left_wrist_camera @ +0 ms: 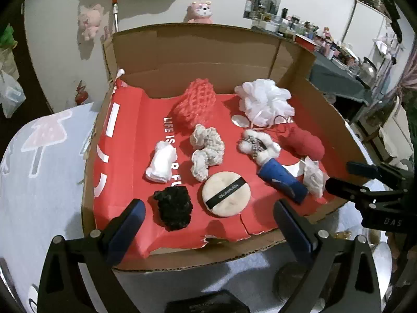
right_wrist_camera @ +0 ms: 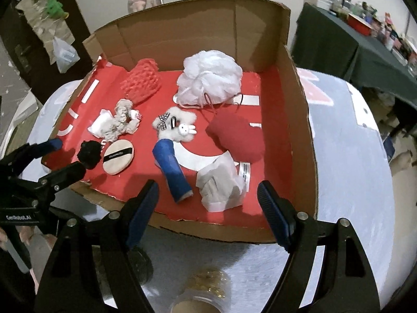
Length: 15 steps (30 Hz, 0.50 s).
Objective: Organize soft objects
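Both tongs spread and empty; blue roll (right_wrist_camera: 173, 176) lies just ahead of right tongs (right_wrist_camera: 208, 215), long axis pointing away, left tongs (left_wrist_camera: 208, 232) farther.

Lived-in home room, cluttered. Pink plush toy (left_wrist_camera: 200, 13) sits against the white far wall, a paler pink plush (left_wrist_camera: 90, 22) to its left. Far right: long surface under a dark green cloth (right_wrist_camera: 338, 41) crowded with jars and knick-knacks, metal rack (left_wrist_camera: 375, 34) beside it. Plastic bag (right_wrist_camera: 63, 52) hanging far left.
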Available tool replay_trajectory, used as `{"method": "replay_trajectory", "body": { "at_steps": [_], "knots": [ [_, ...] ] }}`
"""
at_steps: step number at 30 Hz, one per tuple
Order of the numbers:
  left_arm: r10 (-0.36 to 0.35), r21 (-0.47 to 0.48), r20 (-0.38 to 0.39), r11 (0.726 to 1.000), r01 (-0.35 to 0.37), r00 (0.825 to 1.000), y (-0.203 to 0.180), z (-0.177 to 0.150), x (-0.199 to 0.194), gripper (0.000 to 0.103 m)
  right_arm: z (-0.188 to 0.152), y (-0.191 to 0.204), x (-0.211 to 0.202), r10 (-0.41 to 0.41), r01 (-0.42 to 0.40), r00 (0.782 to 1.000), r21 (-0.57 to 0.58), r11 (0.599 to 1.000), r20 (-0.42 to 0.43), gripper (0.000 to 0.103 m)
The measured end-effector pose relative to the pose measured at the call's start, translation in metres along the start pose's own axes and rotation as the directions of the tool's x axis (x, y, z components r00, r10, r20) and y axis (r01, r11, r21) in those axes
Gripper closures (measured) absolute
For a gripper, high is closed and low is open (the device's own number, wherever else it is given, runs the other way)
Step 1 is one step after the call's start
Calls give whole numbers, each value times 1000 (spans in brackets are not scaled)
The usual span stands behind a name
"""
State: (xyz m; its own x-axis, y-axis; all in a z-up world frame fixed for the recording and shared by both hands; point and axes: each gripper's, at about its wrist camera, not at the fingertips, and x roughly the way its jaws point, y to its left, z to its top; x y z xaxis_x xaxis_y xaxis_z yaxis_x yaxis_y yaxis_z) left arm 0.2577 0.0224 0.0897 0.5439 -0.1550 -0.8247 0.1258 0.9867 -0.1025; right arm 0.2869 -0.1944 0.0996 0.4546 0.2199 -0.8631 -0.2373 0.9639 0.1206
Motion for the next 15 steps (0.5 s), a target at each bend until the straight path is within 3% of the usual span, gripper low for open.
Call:
{"method": "replay_trajectory", "body": {
  "at_steps": [15],
  "knots": [
    [50, -60, -14, 997, -51, 999, 9, -1, 14, 3, -4, 1, 15, -38, 38, 999, 16, 999, 2, 26]
  ]
}}
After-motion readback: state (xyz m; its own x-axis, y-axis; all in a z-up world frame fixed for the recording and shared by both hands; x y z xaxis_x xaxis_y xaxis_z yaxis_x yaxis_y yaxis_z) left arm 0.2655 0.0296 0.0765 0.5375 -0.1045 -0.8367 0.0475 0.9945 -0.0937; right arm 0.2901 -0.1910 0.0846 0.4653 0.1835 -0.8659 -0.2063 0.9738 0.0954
